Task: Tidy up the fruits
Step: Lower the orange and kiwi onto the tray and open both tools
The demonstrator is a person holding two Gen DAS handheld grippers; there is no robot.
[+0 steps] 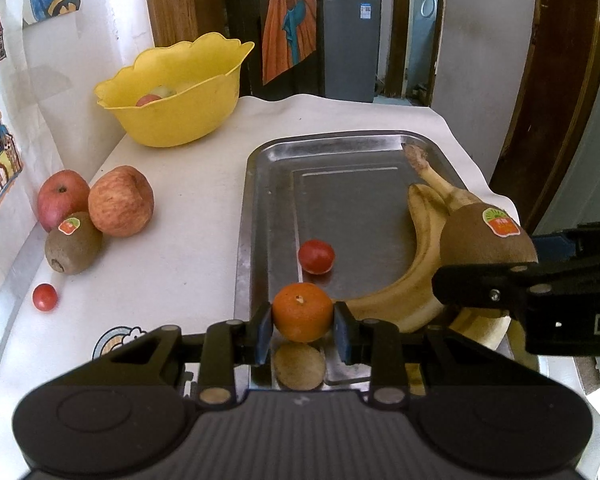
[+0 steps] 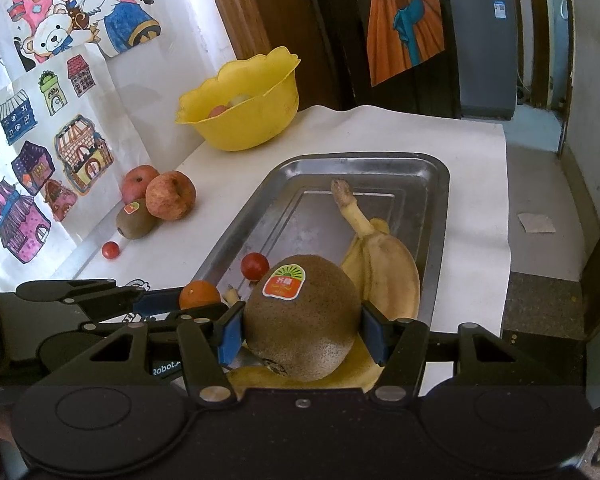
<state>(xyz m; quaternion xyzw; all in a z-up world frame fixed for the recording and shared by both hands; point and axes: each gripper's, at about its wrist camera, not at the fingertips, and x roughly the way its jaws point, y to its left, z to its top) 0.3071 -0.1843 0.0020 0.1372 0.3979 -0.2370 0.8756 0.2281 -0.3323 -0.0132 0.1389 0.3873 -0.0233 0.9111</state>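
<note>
Gripped between the blue pads of the left claw (image 1: 302, 314), a small orange (image 1: 301, 312) is held above the near end of the metal tray (image 1: 268, 208); a stickered kiwi (image 2: 302, 316) is clamped in the right claw (image 2: 302, 330), over the bananas (image 2: 388, 276); a cherry tomato (image 1: 316, 256) lies on the tray just beyond the left claw; apples (image 1: 120, 200), another kiwi (image 1: 73, 242) and a second tomato (image 1: 44, 297) are seen on the tabletop (image 1: 188, 208) to its left; a yellow bowl (image 1: 176, 92) stands farther off.

Both tongs tilt downward, the left tongs (image 1: 302, 326) clamped narrowly, the right tongs (image 2: 302, 334) clamped wider.
</note>
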